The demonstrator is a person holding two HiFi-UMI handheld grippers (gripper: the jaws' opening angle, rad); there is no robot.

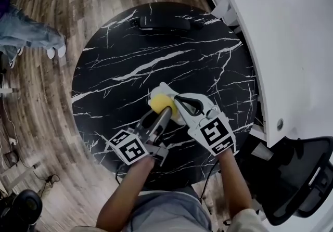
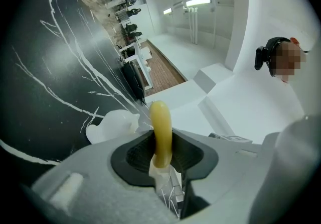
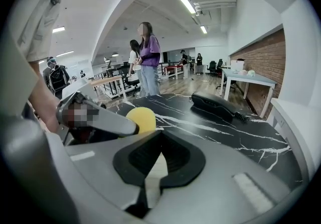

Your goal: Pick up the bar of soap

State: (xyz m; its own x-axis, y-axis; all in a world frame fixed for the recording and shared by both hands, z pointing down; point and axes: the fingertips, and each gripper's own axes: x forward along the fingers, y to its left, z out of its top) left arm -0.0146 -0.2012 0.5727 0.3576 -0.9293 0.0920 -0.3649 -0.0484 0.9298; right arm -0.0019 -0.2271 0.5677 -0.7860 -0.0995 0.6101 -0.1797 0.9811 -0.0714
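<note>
Both bare forearms are reaching out from the near edge, the left forearm (image 1: 126, 190) angling far and right, the right forearm (image 1: 233, 181) far and left, so the tips are meeting. The left gripper (image 1: 164, 110) is lying about level, pinching the bar of soap (image 1: 161, 103) edge-on. The right gripper (image 1: 178, 100) is tilting downward, its jaws nearly together on a white piece (image 1: 165, 90).
</note>
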